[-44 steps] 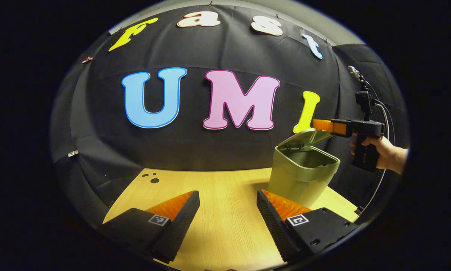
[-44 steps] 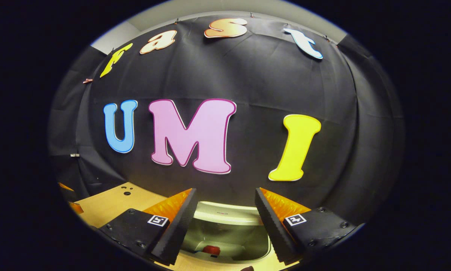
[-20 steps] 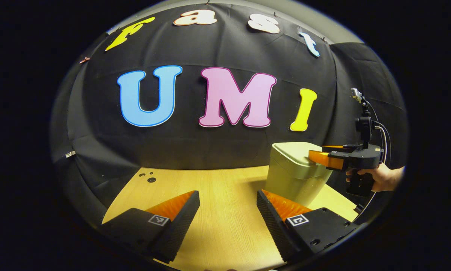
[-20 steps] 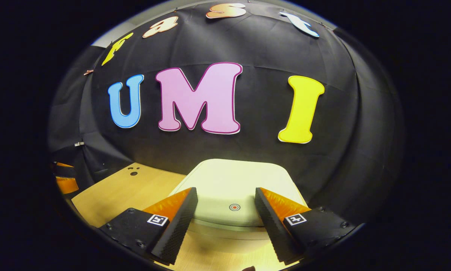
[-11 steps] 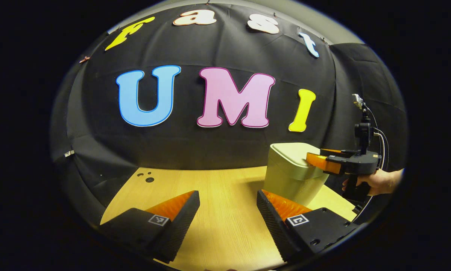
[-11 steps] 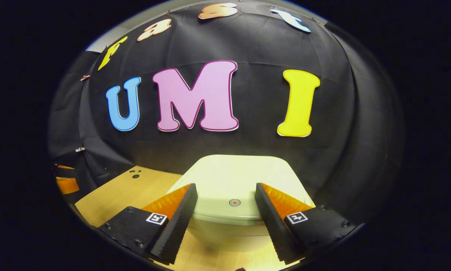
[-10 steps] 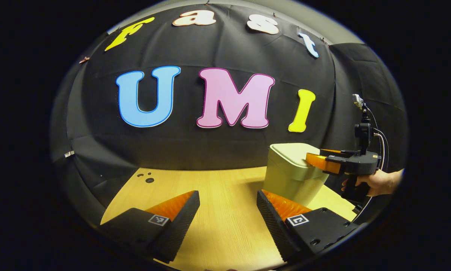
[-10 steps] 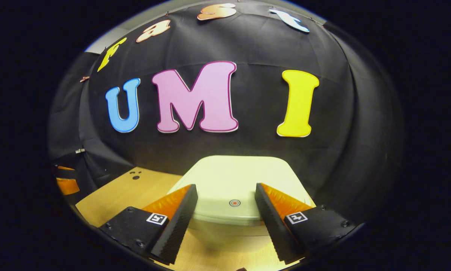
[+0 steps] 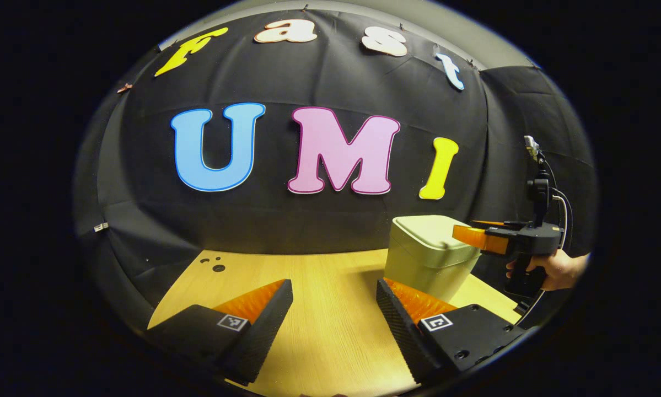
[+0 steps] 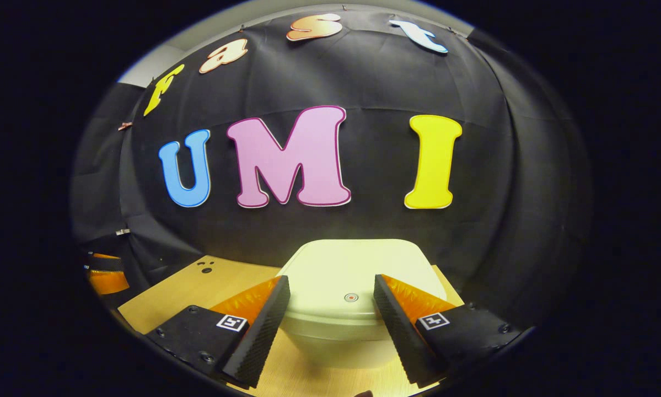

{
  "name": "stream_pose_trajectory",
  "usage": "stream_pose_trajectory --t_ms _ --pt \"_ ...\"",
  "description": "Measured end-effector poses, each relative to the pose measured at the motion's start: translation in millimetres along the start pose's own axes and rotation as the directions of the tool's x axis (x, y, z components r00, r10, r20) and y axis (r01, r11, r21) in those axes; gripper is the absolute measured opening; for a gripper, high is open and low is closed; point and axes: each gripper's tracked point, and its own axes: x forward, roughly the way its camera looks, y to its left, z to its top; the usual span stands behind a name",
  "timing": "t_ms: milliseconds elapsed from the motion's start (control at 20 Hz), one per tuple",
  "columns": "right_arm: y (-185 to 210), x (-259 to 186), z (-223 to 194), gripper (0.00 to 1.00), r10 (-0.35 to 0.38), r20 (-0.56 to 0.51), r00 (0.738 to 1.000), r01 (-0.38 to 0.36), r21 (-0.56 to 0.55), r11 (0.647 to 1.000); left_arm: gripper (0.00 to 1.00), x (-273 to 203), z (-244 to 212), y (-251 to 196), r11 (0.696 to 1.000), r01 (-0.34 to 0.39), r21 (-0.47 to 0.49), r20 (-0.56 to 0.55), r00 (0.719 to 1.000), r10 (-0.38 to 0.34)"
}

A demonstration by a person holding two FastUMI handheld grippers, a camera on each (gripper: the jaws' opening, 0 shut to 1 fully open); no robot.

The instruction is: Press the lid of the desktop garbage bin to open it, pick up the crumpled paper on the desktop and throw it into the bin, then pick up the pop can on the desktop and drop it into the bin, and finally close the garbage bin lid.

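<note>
The garbage bin (image 9: 426, 259) is my landmark: a pale green plastic tub with rounded corners, tapering toward its base, standing on the light wood-grain table (image 9: 319, 325) close to the black cloth wall behind it. Its lid (image 10: 358, 270) is down flat, a smooth, softly rounded rectangle with a small red-ringed button (image 10: 350, 298) near the front edge. With the lid down I cannot see what is inside the bin.

My right gripper (image 10: 330, 314) sits just in front of the bin and slightly above the lid's front edge, its two wedge-shaped fingers spread wide, one to each side of the button, holding nothing. Their inner faces are ribbed, like fine saw teeth. In the left gripper view that same tool (image 9: 476, 237) shows at the bin's right side, level with the lid, gripped by my hand (image 9: 551, 270); whether it touches the lid I cannot tell.

My left gripper (image 9: 334, 309) hangs over bare table to the left of the bin and nearer to me, fingers likewise wide apart and empty. A few small dark holes (image 9: 214, 263) mark the table far to the left of the bin.
</note>
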Motion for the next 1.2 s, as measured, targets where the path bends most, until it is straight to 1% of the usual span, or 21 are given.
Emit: stream_pose_trajectory --t_ms 100,250,500,550,700,800,1000,1200 --pt "15 -17 -3 0.96 0.022 -0.014 1.000 -0.023 -0.048 0.999 0.98 -4 0 -1 1.000 0.016 -0.001 0.008 1.000 -0.016" --pt "39 -45 1 0.96 0.039 0.003 0.999 -0.039 -0.096 0.995 0.98 -10 1 -3 0.999 0.041 0.009 0.016 0.999 -0.041" --pt "76 -79 0 0.96 0.068 0.016 0.998 -0.065 -0.120 0.991 0.98 -23 -6 2 0.998 0.061 0.006 0.013 0.998 -0.061" --pt "80 -84 -5 0.96 0.069 0.005 0.998 -0.068 -0.121 0.990 0.98 -25 -6 3 0.998 0.061 0.004 0.014 0.998 -0.061" --pt "88 -93 -26 0.97 0.081 -0.054 0.995 -0.087 -0.120 0.989 0.98 -28 -10 6 0.998 0.061 -0.005 0.017 0.998 -0.061" --pt "89 -99 -35 0.97 0.083 -0.075 0.994 -0.090 -0.103 0.991 0.98 -30 -14 8 0.998 0.055 -0.009 0.006 0.998 -0.055" --pt "87 -106 -41 0.97 0.083 -0.083 0.993 -0.089 -0.073 0.993 0.98 -34 -17 11 0.999 0.044 -0.012 0.006 0.999 -0.044" --pt "86 -108 -35 0.97 0.102 -0.081 0.992 -0.106 -0.056 0.993 0.98 -36 -17 12 1.000 0.025 -0.014 0.003 1.000 -0.025"
